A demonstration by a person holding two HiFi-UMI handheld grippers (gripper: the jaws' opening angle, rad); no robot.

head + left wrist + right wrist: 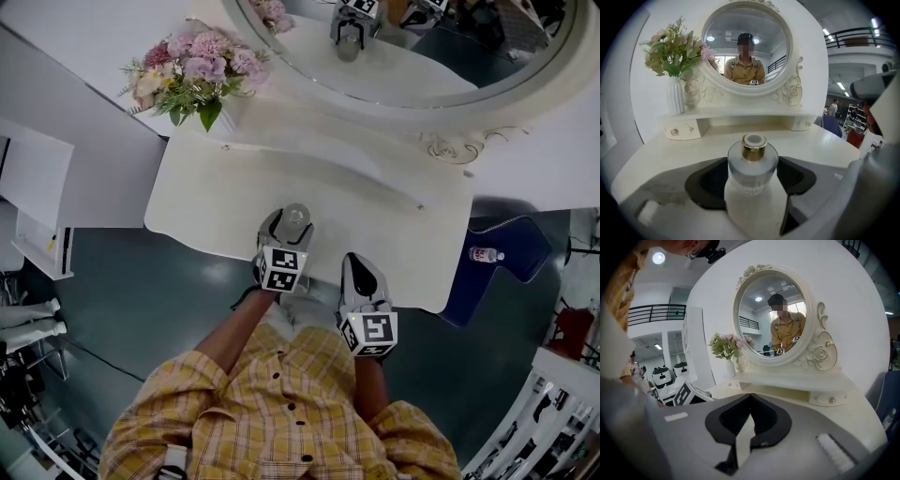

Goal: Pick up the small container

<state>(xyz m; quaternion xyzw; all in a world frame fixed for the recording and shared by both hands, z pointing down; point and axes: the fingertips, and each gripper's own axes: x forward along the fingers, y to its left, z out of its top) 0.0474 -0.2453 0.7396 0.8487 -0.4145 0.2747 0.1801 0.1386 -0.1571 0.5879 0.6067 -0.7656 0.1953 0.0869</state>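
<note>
1. The white surface (pixel 375 216) carries everything. The task's thing stands near its front edge, right in front of me and well apart from the vase of flowers (pixel 192 75) at the back left
2. My left tool (pixel 292 229) reaches over that front edge with its jaws spread wide, one on each side of the small container (pixel 752 161). The dark pads flank its shoulders, but I see no squeeze, so I count this tool as released
3. My right tool (pixel 750 397) hangs just beside the left one, with its jaws clenched tip to tip on nothing. I judge it idle for this job
4. The small container is a clear round bottle with a gold collar, upright on the surface and centred between the left jaws. I judge that I am at the grasp, with the pick-up itself not yet done. The next move calls for closing the left pads squarely on the round body and then lifting straight up. The glass looks smooth and curved, so an off-centre pinch could let it slip or tip
</note>
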